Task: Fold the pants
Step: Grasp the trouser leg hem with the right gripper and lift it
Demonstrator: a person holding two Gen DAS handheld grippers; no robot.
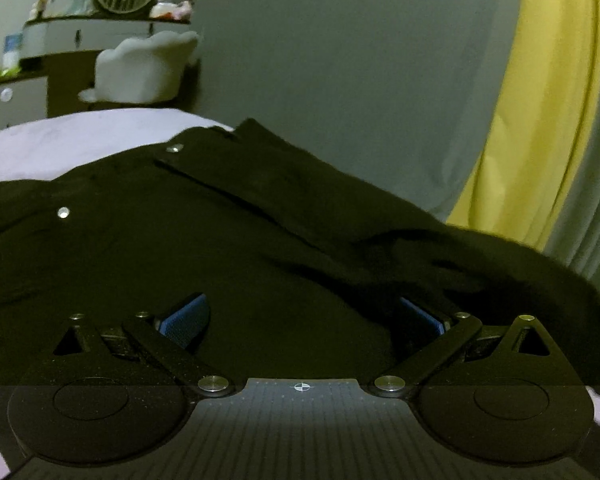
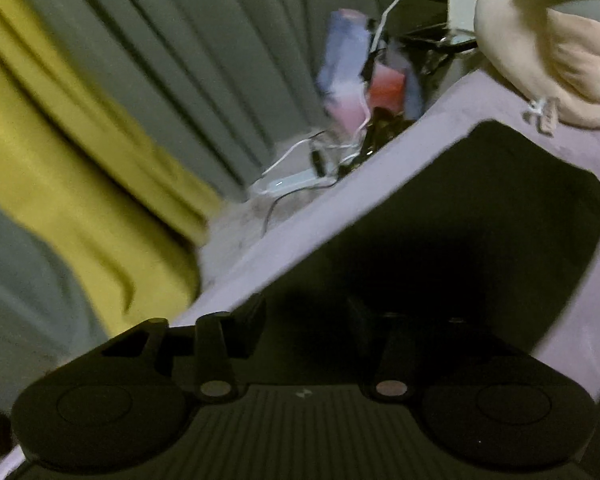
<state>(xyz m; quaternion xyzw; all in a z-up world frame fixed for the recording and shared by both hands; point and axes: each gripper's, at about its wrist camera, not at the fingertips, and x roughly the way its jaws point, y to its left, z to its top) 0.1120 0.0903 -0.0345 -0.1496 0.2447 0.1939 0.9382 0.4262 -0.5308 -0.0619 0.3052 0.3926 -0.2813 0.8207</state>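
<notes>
The black pants (image 1: 228, 240) lie spread on the pale purple bed sheet (image 1: 60, 148), waist end with its metal snaps toward the dresser (image 1: 40, 64) side, and the legs running off to the right toward the yellow curtain (image 1: 540, 120). The left gripper (image 1: 304, 316) sits low over the cloth with its blue pads (image 1: 188, 320) standing wide apart, fabric lying between them but not pinched. From the right gripper (image 2: 308, 320), the view is blurred; its fingers stand at a middling gap over a dark, flat, squared-off part of the pants (image 2: 460, 220) that reaches ahead of it toward the pink bedding (image 2: 560, 60). I cannot tell whether cloth is caught in them. The long axis of the pants runs across in front of the left hand, so the left is nearer the waist and the right nearer the leg end. Any fold, I judge, will turn on bringing one end over along that line.
</notes>
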